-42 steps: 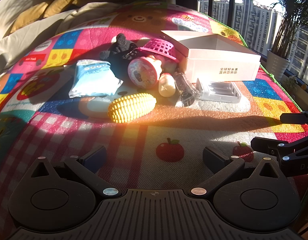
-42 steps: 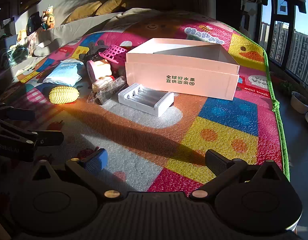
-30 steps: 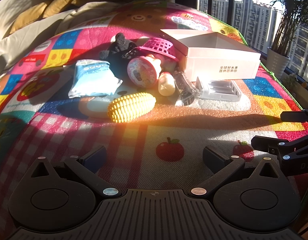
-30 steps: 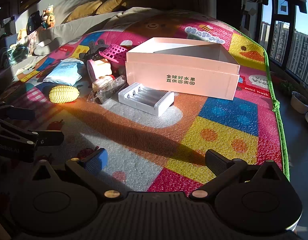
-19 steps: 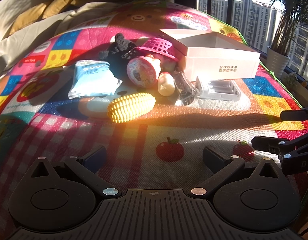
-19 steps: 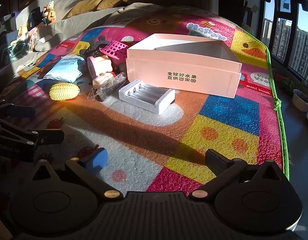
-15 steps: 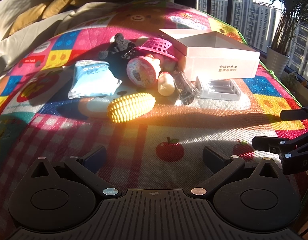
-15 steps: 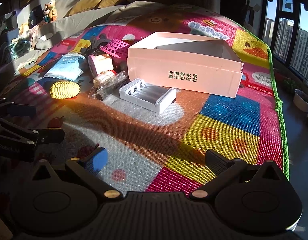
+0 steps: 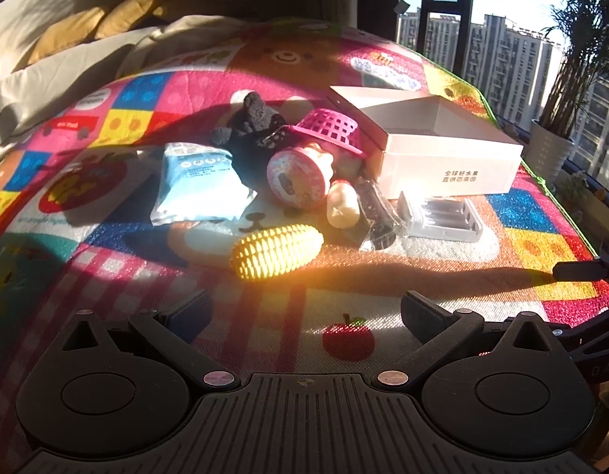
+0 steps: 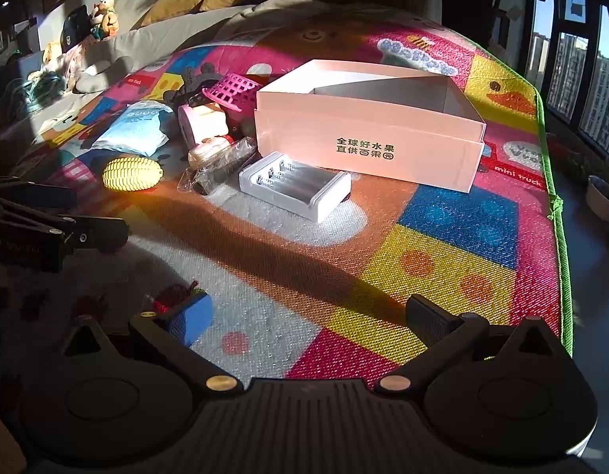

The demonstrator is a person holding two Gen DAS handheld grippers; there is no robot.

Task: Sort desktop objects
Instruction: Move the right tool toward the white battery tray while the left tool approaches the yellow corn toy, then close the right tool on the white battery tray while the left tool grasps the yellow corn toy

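Observation:
A pile of objects lies on the colourful play mat (image 9: 383, 284): a yellow toy corn (image 9: 276, 251), a blue snack bag (image 9: 198, 183), a pink round tin (image 9: 298, 177), a small cream bottle (image 9: 343, 206), a clear wrapped dark item (image 9: 377, 213), a white battery holder (image 9: 440, 214), a pink mesh basket (image 9: 330, 128) and a dark plush toy (image 9: 249, 122). An open pale pink box (image 10: 367, 126) stands behind them. My left gripper (image 9: 304, 308) is open and empty, short of the corn (image 10: 131, 173). My right gripper (image 10: 308, 316) is open and empty, short of the battery holder (image 10: 296, 185).
The mat's green edge (image 10: 557, 197) runs along the right, with floor and plant pots beyond. Yellow cushions (image 9: 107, 19) and bedding lie at the back. Strong low sunlight and long shadows cross the mat. The left gripper's fingers (image 10: 87, 229) show at the right wrist view's left edge.
Both grippers have moved forward toward the objects; the right one more, with the box and battery holder now nearer. Both stay open and empty.

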